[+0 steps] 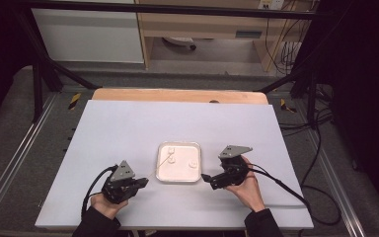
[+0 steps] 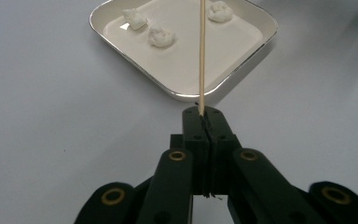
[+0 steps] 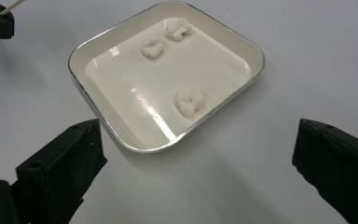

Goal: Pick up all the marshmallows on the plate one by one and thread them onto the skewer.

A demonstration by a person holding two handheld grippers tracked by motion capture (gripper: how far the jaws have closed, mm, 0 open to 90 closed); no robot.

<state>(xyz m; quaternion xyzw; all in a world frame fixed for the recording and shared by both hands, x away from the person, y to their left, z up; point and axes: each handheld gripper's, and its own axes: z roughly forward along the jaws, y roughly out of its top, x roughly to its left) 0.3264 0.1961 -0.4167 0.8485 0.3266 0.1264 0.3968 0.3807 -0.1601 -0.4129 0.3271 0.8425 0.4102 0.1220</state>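
Item: skewer (image 2: 202,56), thin, wooden. Your left gripper (image 2: 204,114) is pinching it by one end, jaws closed tight, the stick reaching up the middle of the frame over the tray (image 2: 242,65). Your right gripper (image 3: 196,158) is waiting with jaws wide, nothing between them.

Item: three white lumps (image 3: 190,101) in the tray, frame centre.

Risk: you are gripping the skewer at its very end, so a push could pivot or snap it; a lump could skid away.

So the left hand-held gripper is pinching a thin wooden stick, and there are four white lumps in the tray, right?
Not quite: the tray holds three white lumps, not four, as the right gripper view shows plainly. The rest stands: the left hand-held gripper is shut on the thin wooden stick.
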